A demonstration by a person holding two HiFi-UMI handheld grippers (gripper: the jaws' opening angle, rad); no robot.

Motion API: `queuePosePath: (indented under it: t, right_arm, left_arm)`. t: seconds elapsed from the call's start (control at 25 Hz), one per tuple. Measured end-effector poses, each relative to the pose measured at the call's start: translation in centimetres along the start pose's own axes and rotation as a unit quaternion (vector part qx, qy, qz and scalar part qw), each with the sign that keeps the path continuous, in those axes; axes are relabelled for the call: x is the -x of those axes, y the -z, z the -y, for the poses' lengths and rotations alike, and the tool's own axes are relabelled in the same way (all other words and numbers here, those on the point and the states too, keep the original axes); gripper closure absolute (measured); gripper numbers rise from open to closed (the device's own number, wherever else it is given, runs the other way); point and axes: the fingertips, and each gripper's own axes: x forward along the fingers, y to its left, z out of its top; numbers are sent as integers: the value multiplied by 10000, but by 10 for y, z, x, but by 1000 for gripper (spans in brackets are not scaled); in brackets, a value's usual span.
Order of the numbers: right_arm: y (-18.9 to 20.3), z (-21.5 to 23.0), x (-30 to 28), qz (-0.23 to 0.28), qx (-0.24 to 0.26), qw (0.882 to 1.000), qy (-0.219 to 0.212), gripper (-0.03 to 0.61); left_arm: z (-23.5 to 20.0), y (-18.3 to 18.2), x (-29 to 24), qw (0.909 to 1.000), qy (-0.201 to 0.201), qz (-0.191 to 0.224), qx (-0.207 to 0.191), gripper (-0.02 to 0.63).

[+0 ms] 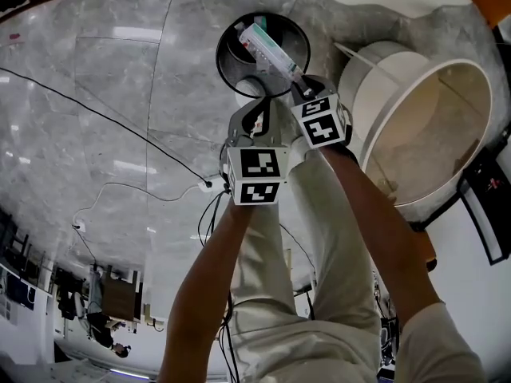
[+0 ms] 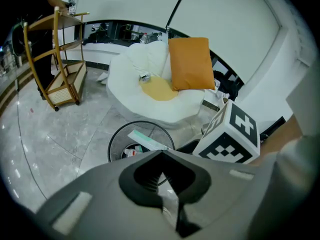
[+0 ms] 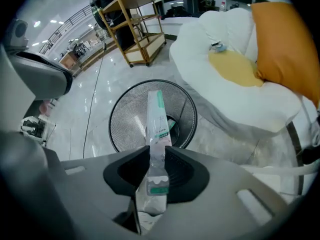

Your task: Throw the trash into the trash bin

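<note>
while the right tool (image 3: pixel 150 156) clamps the long clear packet (image 3: pixel 156 119) by one end, the packet hangs right over the mesh trash bin (image 3: pixel 120 114) (the release step, i'd say). the left tool (image 2: pixel 162 156), closed on what looks like clear film (image 2: pixel 170 196), hovers beside it; next, both should open above the bin's mouth.

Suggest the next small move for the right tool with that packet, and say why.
Probably ease the right tool down a little further, then open it. Its jaws are clamped on the near end of the long plastic packet, and the packet's far end points into the mouth of the black mesh trash bin. The packet is long and tilted, so a drop from lower down seems less likely to catch the rim.
</note>
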Motion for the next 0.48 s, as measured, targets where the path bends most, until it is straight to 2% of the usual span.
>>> queuePosePath:
  t: [0.2,0.48]
  right_arm:
    - [3,2,-19,-221,-667,9975,105,457]
    - [1,7,-22,-325,-929,9946,329,449]
  left_arm:
    - [-7,-2,-2,10000,29,-4,0,614]
    - [-8,2,0,9999,45,-42,82,614]
